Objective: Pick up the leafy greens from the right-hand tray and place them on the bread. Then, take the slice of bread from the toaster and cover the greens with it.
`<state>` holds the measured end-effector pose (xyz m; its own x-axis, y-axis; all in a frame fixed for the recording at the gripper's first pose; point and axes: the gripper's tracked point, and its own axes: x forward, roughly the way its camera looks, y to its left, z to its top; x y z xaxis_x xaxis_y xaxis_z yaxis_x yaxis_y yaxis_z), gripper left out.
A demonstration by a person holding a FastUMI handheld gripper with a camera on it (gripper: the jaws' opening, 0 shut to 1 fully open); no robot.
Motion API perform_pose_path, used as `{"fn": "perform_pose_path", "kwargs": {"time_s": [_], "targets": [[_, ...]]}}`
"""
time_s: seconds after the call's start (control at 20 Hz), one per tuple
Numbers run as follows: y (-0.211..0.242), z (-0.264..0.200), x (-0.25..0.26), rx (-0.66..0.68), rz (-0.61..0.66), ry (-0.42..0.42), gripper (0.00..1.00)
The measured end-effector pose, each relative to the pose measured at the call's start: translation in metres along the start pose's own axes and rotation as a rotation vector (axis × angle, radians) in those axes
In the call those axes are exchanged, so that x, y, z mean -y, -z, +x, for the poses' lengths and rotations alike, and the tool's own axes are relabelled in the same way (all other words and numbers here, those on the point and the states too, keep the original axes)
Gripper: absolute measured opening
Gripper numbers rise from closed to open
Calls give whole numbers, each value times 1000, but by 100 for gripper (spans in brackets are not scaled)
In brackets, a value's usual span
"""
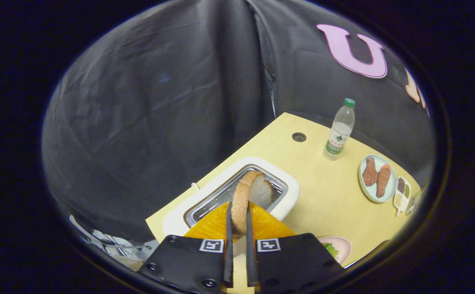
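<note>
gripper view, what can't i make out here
- Slice of bread: its lower part is hidden between the fingers, so the grip depth is unclear.
- Toaster: its near side is covered by the gripper.
- Pink plate with greens: mostly cut off behind the gripper body.
- Small divided dish: contents too small to identify.

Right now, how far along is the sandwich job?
Greens lie on a pink plate beside the tool, apparently placed. In hand: the tool is shut on the bread slice, lifted above the toaster. Left: carry it over and cover the greens.
</note>
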<state>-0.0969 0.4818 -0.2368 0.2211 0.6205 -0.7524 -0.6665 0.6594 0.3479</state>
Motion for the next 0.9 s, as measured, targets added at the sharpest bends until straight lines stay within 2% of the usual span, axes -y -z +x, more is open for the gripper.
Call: {"fn": "perform_pose_path", "kwargs": {"time_s": [0.3, 0.6, 0.8, 0.9], "targets": [[-12, -41, 14, 102, 59, -47, 16], [-13, -78, 43, 197, 246, -96, 16], [-10, -103, 81, 275, 259, -43, 15], [4, -108, 92, 263, 263, -28, 15]]}}
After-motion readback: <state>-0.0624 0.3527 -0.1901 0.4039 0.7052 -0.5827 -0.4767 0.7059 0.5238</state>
